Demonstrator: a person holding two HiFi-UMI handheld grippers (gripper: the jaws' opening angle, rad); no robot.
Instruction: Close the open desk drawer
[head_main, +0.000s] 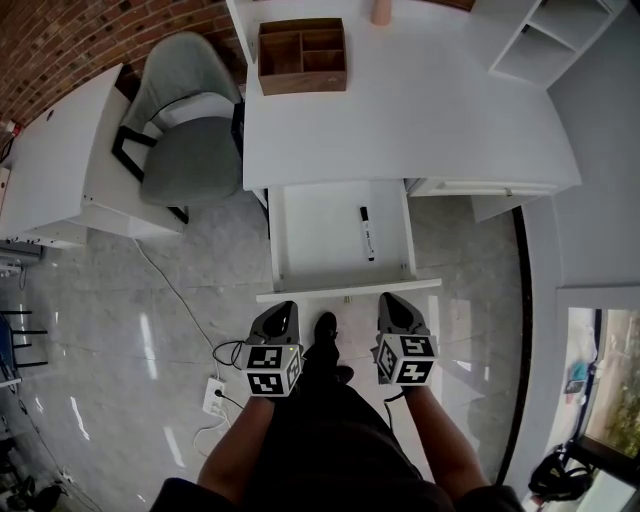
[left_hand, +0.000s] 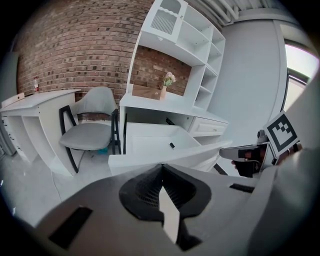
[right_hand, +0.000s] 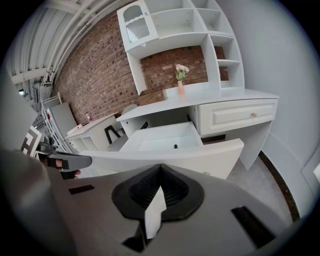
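The white desk (head_main: 450, 110) has its middle drawer (head_main: 320, 235) pulled far out toward me, with a black marker (head_main: 367, 233) lying inside it. My left gripper (head_main: 283, 308) is just short of the drawer's front panel (head_main: 350, 290), near its left end, and is shut on nothing. My right gripper (head_main: 392, 300) is shut too, close to the panel's right part. In the left gripper view, the gripper (left_hand: 162, 167) points at the drawer front (left_hand: 150, 161), and the marker (left_hand: 171, 145) shows beyond. In the right gripper view, the gripper (right_hand: 160, 167) faces the drawer front (right_hand: 200, 157).
A grey chair (head_main: 190, 150) stands left of the desk, beside a second white table (head_main: 60, 160). A wooden organiser (head_main: 302, 55) sits on the desktop. A power strip with its cable (head_main: 215, 395) lies on the tiled floor to my left. My shoe (head_main: 325, 330) is between the grippers.
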